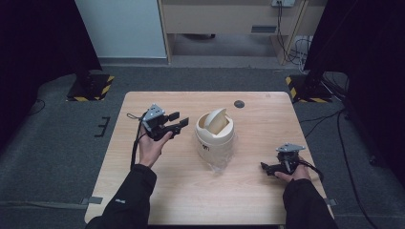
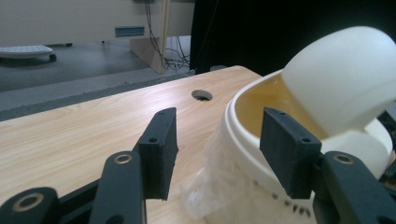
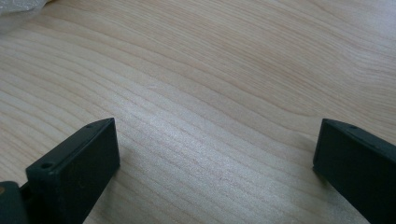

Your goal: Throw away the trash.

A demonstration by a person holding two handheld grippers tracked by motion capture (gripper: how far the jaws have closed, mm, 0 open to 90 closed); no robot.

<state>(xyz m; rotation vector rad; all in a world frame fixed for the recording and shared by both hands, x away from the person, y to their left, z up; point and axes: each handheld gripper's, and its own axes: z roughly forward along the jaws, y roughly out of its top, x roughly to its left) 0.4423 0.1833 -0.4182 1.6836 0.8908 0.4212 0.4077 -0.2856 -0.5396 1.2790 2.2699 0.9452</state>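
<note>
My left gripper [image 1: 177, 122] just left of cream bin [image 1: 215, 138], jaws parted, nothing between them, pointing at bin's rim. Bin upright mid-table [image 1: 143, 191], swing lid [image 1: 217, 119] tilted, clear bag [image 1: 220, 164] bunched at base. My right gripper [image 1: 265, 167] low over bare wood near right edge, jaws spread wide, holding nothing.

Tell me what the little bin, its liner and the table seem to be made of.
Bin: likely moulded plastic, cream, smooth with a soft sheen on its tilted swing lid.
Liner: thin clear plastic film, judging by its crinkles and see-through look.
Table: pale wood grain, matte; whether solid wood or laminate can't be told.
</note>
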